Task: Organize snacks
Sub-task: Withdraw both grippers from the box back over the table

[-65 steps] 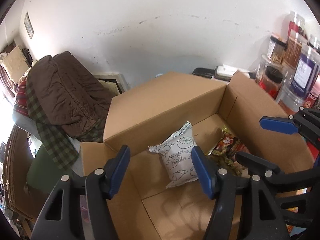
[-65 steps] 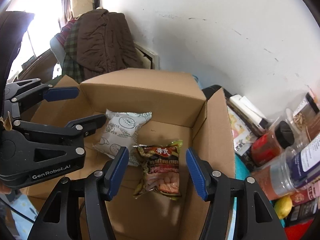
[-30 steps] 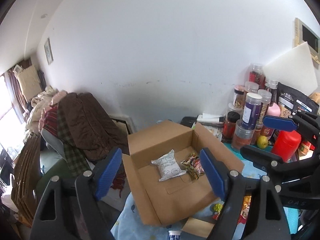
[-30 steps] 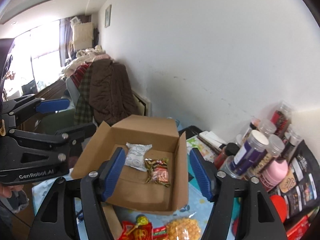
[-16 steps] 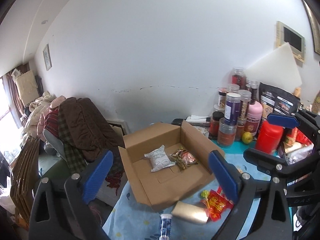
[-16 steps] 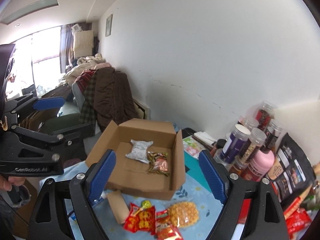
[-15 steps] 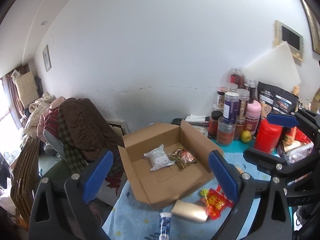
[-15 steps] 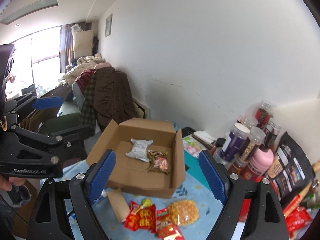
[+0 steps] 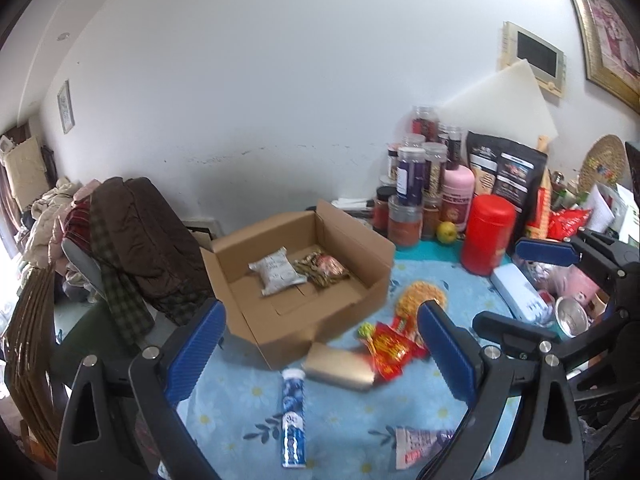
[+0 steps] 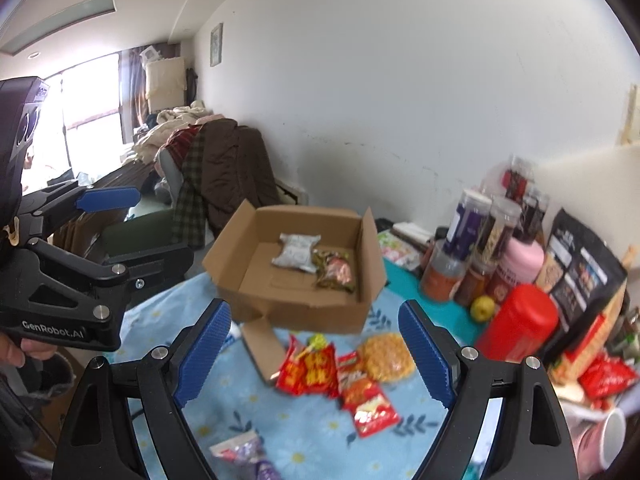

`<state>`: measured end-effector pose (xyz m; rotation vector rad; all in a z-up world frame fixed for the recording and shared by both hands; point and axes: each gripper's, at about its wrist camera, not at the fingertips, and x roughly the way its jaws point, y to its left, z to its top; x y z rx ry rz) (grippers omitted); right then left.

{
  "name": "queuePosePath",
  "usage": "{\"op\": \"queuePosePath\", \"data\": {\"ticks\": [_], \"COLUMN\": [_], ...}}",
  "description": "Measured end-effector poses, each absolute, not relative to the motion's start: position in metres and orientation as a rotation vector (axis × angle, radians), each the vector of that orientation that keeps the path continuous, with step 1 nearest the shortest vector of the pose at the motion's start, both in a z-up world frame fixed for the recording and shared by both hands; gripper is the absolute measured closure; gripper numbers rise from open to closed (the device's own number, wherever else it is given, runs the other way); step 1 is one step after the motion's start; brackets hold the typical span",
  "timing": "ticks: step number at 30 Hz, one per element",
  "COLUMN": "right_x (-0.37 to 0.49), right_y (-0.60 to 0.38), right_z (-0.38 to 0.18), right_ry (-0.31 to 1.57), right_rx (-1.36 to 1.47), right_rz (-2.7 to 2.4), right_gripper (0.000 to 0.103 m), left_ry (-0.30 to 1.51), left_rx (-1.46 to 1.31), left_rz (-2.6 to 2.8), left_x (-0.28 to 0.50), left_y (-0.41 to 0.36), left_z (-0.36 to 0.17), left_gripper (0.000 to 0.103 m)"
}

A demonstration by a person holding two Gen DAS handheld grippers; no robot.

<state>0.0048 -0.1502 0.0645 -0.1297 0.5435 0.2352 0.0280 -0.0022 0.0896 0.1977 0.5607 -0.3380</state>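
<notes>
Both grippers hang above the table with their jaws spread wide and nothing between them. The left gripper (image 9: 318, 344) is over the near part of the blue flowered cloth (image 9: 240, 412), and the right gripper (image 10: 314, 354) is beside it, over the loose snacks.

The open box (image 9: 376, 276) stands on the cloth near the wall. Inside it lie a white packet (image 9: 276, 272) and, touching it on the right, a brown packet (image 9: 322, 268).

In front of the box, on the cloth, there are more snacks: red packets (image 10: 316, 368) in a small heap, a yellow bag (image 10: 386, 356) just beside them, a gold packet (image 9: 340, 366) near the box corner, a blue tube (image 9: 293, 416) lying flat, and a purple packet (image 9: 420, 444) at the near edge.

To the right of the box stand jars (image 9: 412, 184), a red canister (image 9: 486, 236) and black bags (image 9: 504, 172). A chair with clothes (image 9: 136, 240) is at the left.
</notes>
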Motion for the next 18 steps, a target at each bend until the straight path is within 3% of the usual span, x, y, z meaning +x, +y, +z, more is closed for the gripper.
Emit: {"op": "queuePosePath", "data": {"ticks": [18], "right_x": [-0.044], "right_y": [-0.135], "right_z": [-0.017], "right_ry": [0.692], "right_rx": [-0.081], "right_rz": [0.312], "right_gripper": [0.016], "left_ry": [0.737], "left_rx": [0.18], "left_rz": [-0.401], "left_x": [-0.011], "left_y": [0.01], "left_z": [0.017], "left_gripper": [0.005]}}
